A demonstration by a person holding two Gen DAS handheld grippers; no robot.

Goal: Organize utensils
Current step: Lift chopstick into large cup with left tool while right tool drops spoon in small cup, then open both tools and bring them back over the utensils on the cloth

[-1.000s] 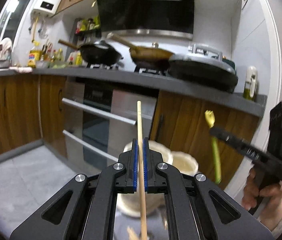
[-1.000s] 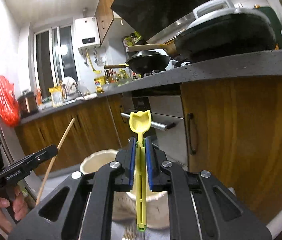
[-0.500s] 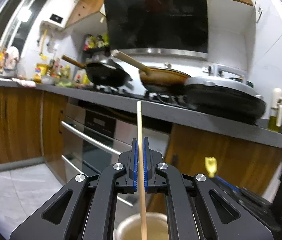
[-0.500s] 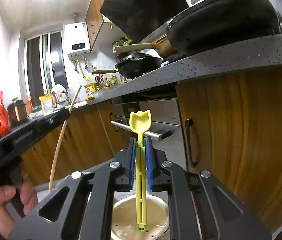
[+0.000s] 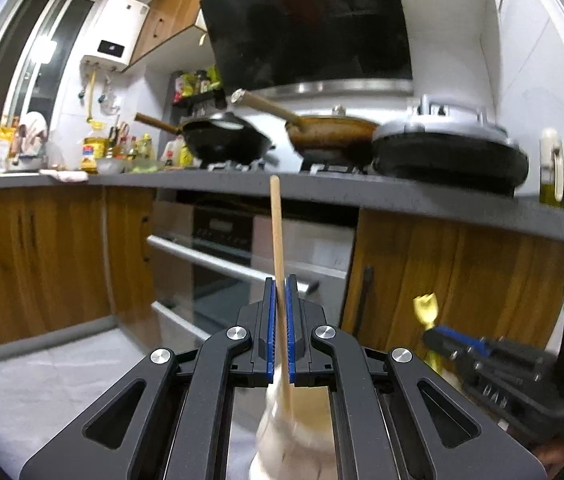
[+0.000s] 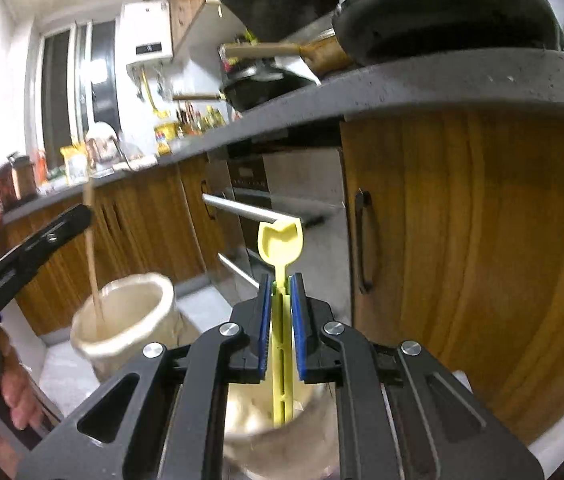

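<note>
The left gripper (image 5: 280,322) is clamped on a wooden chopstick (image 5: 277,248) that stands nearly upright between its blue pads, its lower end reaching down into the mouth of a cream jar (image 6: 121,322) directly below the tool. The right gripper (image 6: 280,326) pinches the stem of a yellow spoon (image 6: 280,242), bowl end up, whose bottom tip sits at the rim of a second cream pot (image 6: 282,432) under its fingers. Open floor (image 5: 33,384) lies to the left of the left gripper; ahead, wooden cabinet doors (image 6: 482,260) and the oven's bar handles (image 5: 209,260) close the space, with the grey countertop (image 5: 402,196) overhanging. Pans (image 5: 225,140) crowd the stove above. The second pot is blurred and half hidden by the jaws, so the spoon's tip may be just inside.
</note>
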